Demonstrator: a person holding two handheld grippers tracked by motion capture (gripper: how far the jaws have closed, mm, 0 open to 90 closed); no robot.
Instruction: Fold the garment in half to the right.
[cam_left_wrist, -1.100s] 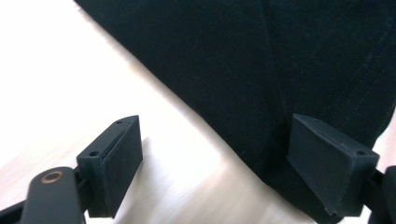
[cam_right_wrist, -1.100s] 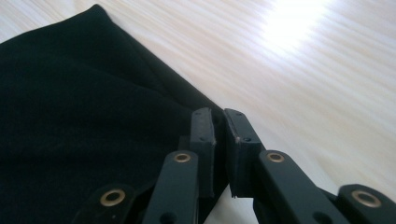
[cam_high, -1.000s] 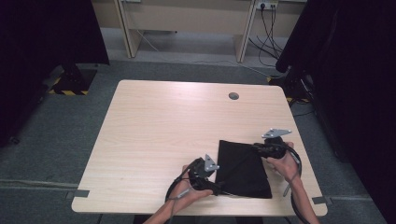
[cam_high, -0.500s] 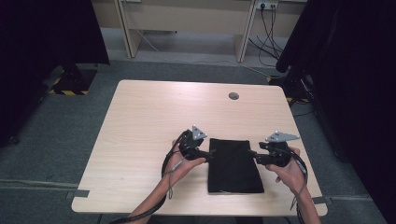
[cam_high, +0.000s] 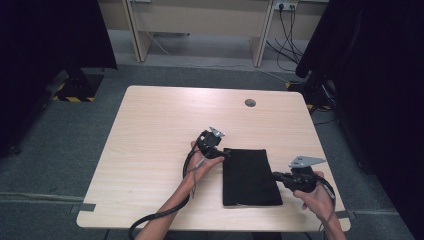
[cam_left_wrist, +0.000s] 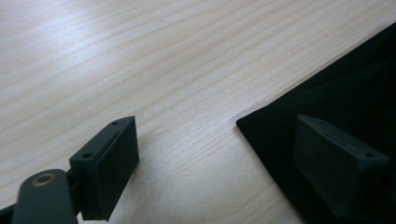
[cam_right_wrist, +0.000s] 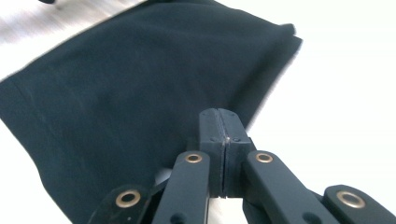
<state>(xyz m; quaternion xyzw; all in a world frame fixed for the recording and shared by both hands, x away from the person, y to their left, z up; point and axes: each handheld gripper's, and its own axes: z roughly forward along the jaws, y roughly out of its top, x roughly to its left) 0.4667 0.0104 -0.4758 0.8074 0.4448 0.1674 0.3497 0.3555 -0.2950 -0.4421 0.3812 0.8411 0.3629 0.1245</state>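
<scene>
On the pale wooden table (cam_high: 150, 130), the folded black cloth (cam_high: 250, 175) lies flat; left gripper (cam_left_wrist: 215, 154) gapes empty at its corner, right gripper (cam_right_wrist: 219, 135) pressed closed, holding nothing; further folding probably remains.

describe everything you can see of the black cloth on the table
The black cloth is a plain dark fabric folded into a flat, upright rectangle with layered edges, lying on the near right part of the light wooden table. The left gripper, fingers open, straddles its far left corner, one finger over the cloth. The right gripper, fingers shut, sits at its right edge; whether it pinches fabric is unclear.
</scene>
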